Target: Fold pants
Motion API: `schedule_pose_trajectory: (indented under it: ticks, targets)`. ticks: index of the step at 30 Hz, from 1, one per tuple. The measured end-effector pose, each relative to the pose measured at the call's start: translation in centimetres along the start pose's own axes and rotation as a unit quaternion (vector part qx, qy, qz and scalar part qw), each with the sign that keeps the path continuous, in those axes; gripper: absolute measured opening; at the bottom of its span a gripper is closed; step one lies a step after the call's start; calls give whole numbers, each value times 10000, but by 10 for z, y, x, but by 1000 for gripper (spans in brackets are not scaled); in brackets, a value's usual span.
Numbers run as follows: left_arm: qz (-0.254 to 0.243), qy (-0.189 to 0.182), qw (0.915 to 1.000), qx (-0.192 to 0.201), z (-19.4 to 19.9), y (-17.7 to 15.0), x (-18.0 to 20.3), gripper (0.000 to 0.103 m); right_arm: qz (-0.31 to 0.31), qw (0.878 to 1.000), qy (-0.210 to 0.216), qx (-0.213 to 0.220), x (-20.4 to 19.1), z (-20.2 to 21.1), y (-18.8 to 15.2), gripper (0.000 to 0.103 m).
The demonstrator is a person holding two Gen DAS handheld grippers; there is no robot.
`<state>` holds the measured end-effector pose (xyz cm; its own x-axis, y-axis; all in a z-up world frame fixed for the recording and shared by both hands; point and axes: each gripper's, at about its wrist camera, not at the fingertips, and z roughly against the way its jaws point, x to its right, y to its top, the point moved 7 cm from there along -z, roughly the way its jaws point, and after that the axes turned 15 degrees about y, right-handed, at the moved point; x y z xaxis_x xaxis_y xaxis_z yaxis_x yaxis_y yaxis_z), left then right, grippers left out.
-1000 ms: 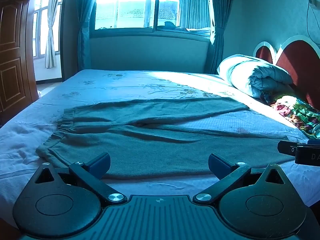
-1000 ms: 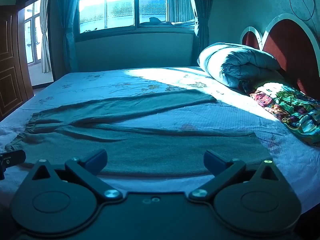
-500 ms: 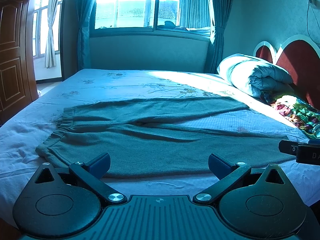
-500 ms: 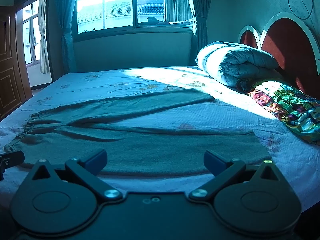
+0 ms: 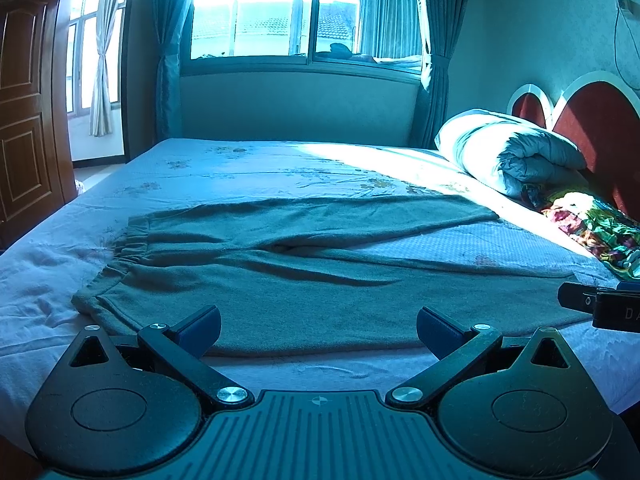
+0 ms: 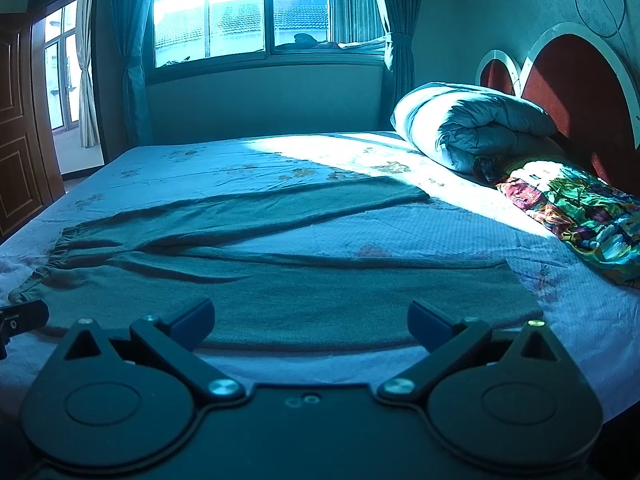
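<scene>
- Pants [image 5: 304, 276]: a dark, soft-looking garment spread flat across the middle of the frame on the bed [image 5: 248, 168], waistband [image 5: 128, 248] at centre left, the two legs running toward the right and splaying apart, so a wedge of sheet shows between them.
- Near leg [image 6: 320, 300]: lies along the lower middle of the right wrist view, its hem [image 6: 524, 296] at right of centre; the far leg [image 6: 280, 208] ends higher in the frame, at the edge of the sunlit patch.
- Left gripper [image 5: 318, 326]: at the bottom of its view, jaws spread wide, nothing between them, held just short of the near edge of the cloth.
- Right gripper [image 6: 310, 320]: at the bottom of its view, likewise wide open and empty; its tip also shows at the right edge of the left wrist view.
- Handling, as a judgement: the fabric appears thick, limp and light; it should drape and sag rather than hold a shape, and is unlikely to slip or be damaged in a pinch.
- Hold points, as a judgement: the gathered waistband corner at lower left and the near hem at right offer thicker edges for a firm pinch; lifting both evenly should keep the leg from bunching.
- Rolled quilt [image 5: 508, 156] and patterned cloth [image 5: 592, 228]: upper and middle right, well apart from the pants.
</scene>
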<state>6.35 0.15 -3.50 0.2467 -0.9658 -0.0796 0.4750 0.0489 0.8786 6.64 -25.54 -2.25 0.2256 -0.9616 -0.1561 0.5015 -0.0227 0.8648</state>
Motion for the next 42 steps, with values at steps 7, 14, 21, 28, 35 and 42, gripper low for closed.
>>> schedule_pose_trajectory:
  ticks: [7,14,21,28,35,42]
  targets:
    - [-31,11,10000,-11,-1,0,2,103,-1,10000,-4,3,-1,-1,0,97]
    - [-38,14,10000,-12,0,0,3,103,5,10000,-8,1,-1,-1,0,97]
    - [-38,17,10000,-1,0,0,3,103,7,10000,-12,16,-2,0,1,97]
    - [-39,23,10000,19,1,-1,4,103,3,10000,-6,16,-1,1,1,97]
    - [-41,29,10000,25,1,-1,3,103,11,10000,-6,19,-1,1,2,97]
    - [-38,43,10000,9,2,0,3,103,9,10000,2,8,-1,2,1,97]
